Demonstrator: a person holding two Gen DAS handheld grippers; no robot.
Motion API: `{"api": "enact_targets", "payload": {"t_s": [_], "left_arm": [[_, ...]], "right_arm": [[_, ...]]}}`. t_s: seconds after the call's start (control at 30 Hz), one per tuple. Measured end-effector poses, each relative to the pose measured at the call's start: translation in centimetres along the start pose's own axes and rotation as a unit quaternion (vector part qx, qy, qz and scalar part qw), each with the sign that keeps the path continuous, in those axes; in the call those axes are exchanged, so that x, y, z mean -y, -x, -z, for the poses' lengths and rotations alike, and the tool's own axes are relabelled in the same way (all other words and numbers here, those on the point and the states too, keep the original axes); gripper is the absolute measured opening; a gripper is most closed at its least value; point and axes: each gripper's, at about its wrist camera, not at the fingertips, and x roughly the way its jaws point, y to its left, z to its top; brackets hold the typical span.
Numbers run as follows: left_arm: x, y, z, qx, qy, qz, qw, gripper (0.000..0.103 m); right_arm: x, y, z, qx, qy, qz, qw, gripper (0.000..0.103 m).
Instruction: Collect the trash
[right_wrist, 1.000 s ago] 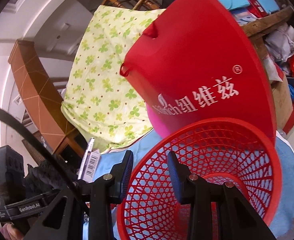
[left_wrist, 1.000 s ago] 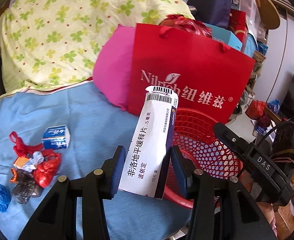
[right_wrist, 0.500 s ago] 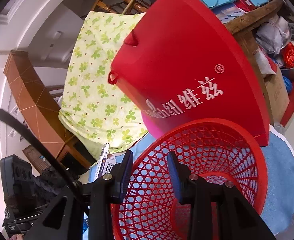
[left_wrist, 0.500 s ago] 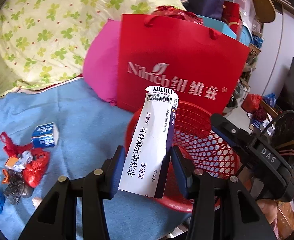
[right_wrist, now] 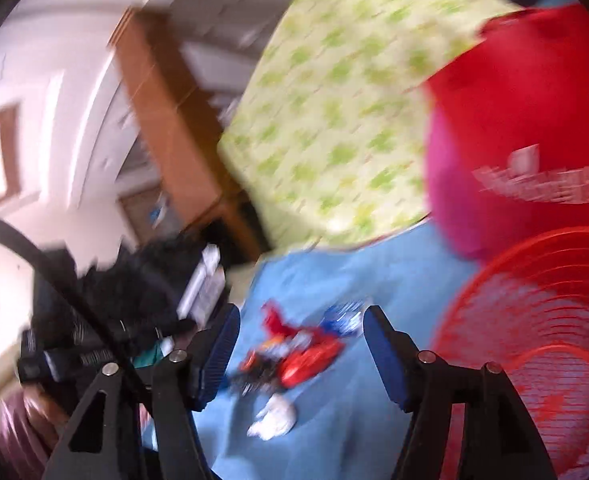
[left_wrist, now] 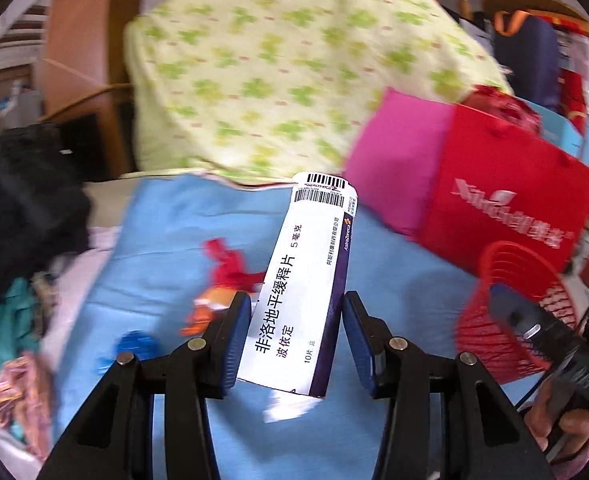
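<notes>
My left gripper (left_wrist: 296, 338) is shut on a white and purple medicine box (left_wrist: 306, 276), held upright above the blue cloth (left_wrist: 166, 216). The red mesh basket (left_wrist: 506, 312) sits at the right, beside the box, not under it. My right gripper (right_wrist: 300, 354) is open and empty, above a pile of red, blue and white wrappers (right_wrist: 298, 356) on the blue cloth (right_wrist: 358, 280). The basket (right_wrist: 534, 344) is at its right. Both views are blurred by motion.
A red paper bag (left_wrist: 506, 200) and a pink cushion (left_wrist: 394, 156) stand behind the basket. A green-patterned quilt (left_wrist: 294, 60) lies at the back. Dark clothes (left_wrist: 18, 208) are heaped at the left. Wrappers (left_wrist: 222, 280) show left of the box.
Both grippers have swung left, away from the basket. The right gripper has let go of the basket rim and opened wide. The left gripper still holds the box.
</notes>
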Motion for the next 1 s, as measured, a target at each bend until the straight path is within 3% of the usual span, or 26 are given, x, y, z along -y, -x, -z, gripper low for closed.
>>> {"api": "enact_targets", "payload": {"t_s": [0.1, 0.23, 0.47, 0.5, 0.53, 0.57, 0.67, 0.73, 0.87, 1.0], "left_arm": [[-3.2, 0.4, 1.4, -0.005, 0.025, -0.015, 0.9996, 0.049], [-5.8, -0.1, 2.6, -0.018, 0.057, -0.016, 0.9981, 0.049], [-8.3, -0.2, 3.6, -0.026, 0.088, -0.030, 0.9954, 0.049], [-8.5, 0.0, 3.7, -0.026, 0.090, -0.031, 0.9951, 0.049], [-8.6, 0.1, 3.7, -0.026, 0.094, -0.032, 0.9948, 0.049], [-8.6, 0.1, 3.6, -0.026, 0.094, -0.033, 0.9946, 0.049], [-8.0, 0.3, 3.2, -0.024, 0.090, -0.033, 0.9951, 0.049], [-7.0, 0.6, 2.8, -0.021, 0.079, -0.030, 0.9962, 0.049], [-4.2, 1.0, 1.6, -0.010, 0.052, -0.012, 0.9985, 0.049], [-0.4, 1.4, 0.3, 0.002, 0.018, 0.017, 0.9997, 0.049]], "right_arm": [[-2.2, -5.9, 2.3, -0.101, 0.025, 0.007, 0.995, 0.068], [-4.0, -13.3, 5.8, -0.216, 0.028, 0.016, 0.976, 0.068], [-3.2, -21.0, 9.7, -0.293, 0.013, 0.075, 0.953, 0.065], [-2.8, -22.0, 10.4, -0.306, 0.001, 0.075, 0.949, 0.053], [-2.3, -22.9, 11.1, -0.323, -0.015, 0.065, 0.944, 0.035], [-2.0, -23.5, 11.6, -0.334, -0.026, 0.056, 0.940, 0.034], [-2.6, -23.0, 11.5, -0.322, -0.017, 0.058, 0.945, 0.028], [-3.5, -21.2, 10.2, -0.292, -0.003, 0.050, 0.955, 0.028], [-4.7, -15.5, 6.1, -0.185, 0.029, 0.037, 0.982, 0.028], [-4.2, -9.1, 2.7, -0.085, 0.043, 0.048, 0.994, 0.028]]}}
